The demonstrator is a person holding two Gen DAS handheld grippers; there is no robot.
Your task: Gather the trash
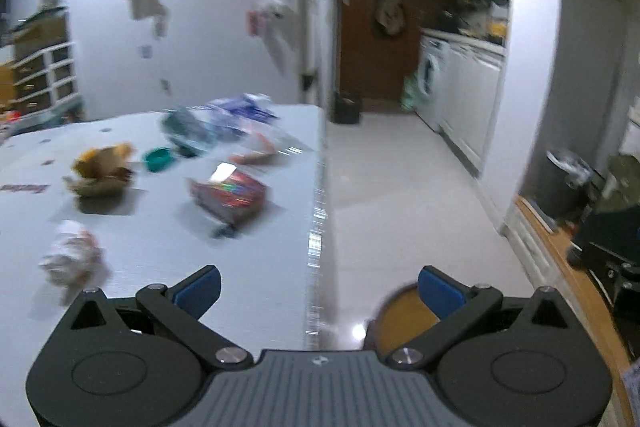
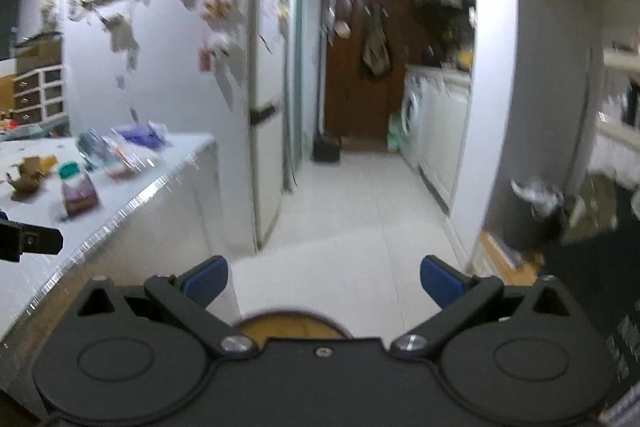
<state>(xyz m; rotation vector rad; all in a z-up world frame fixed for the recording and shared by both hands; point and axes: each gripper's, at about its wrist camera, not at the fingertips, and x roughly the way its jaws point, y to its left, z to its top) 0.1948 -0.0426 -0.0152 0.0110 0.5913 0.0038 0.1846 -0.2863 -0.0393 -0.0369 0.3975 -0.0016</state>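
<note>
While both tools gape empty, litter waits at frame left.
Left tool (image 1: 318, 291), right tool (image 2: 324, 283); bench (image 1: 248, 267) carries one teal cap (image 1: 159, 159), one foil packet (image 1: 228, 195).

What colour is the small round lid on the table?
Teal green lid, clearest in the left wrist view.

Both hand-held grippers spread wide, holding nothing

The left hand-held gripper (image 1: 319, 291) shows its two blue-padded fingers (image 1: 199, 289) far apart, with nothing between them; its black linkage arms angle outward from a grey ribbed body. The right hand-held gripper (image 2: 324, 283) has the same pose: blue fingertips (image 2: 440, 283) set wide, the gap bare. In the right wrist view, a black part of the left hand-held gripper juts in at the left edge. Both views are motion-blurred.
</note>
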